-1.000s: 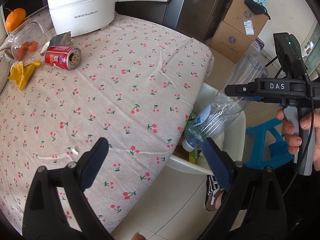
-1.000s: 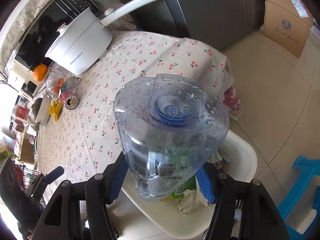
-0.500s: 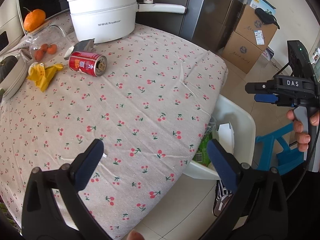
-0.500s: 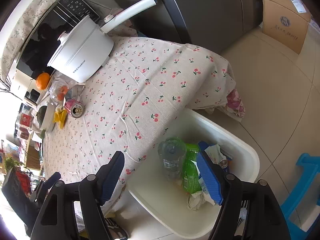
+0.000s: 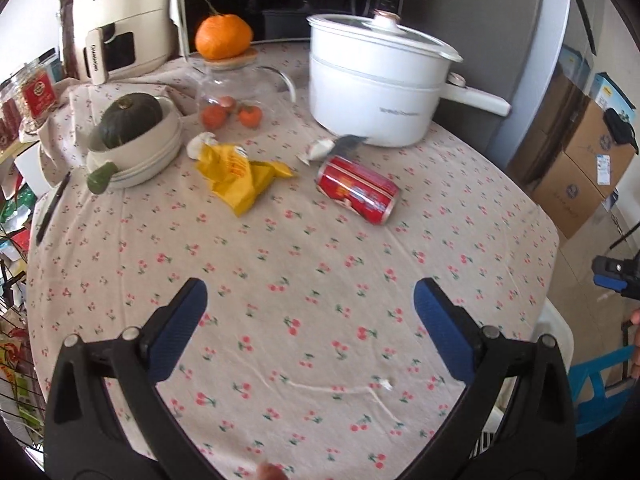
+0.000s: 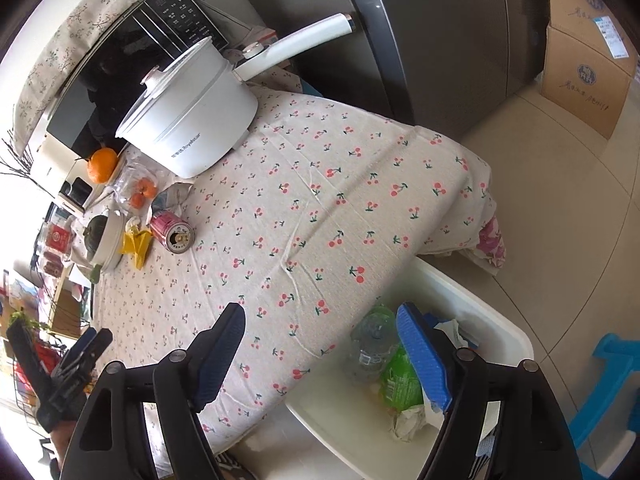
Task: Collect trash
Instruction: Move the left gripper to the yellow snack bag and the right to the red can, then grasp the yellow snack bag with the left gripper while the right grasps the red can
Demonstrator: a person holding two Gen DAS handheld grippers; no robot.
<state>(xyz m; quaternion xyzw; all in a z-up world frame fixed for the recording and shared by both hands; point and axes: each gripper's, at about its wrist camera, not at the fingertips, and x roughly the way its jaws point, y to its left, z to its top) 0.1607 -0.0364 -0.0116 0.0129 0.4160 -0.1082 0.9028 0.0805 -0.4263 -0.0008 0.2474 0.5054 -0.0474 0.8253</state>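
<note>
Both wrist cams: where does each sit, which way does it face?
Left wrist: on the left gripper, facing down across the table at the red can and yellow wrapper; own open fingers, right gripper at the edge.
Right wrist: on the right gripper, jaws opening, over the white bin beside the table.
Shared: can, wrapper, white pot.

A white lidded pot [image 5: 372, 92] stands at the far side of the cherry-print tablecloth [image 5: 304, 280]. An orange [image 5: 223, 37] sits on a glass jar's [image 5: 236, 92] wooden lid, beside a dark green squash [image 5: 130, 118] resting in stacked cream bowls [image 5: 140, 156]
</note>
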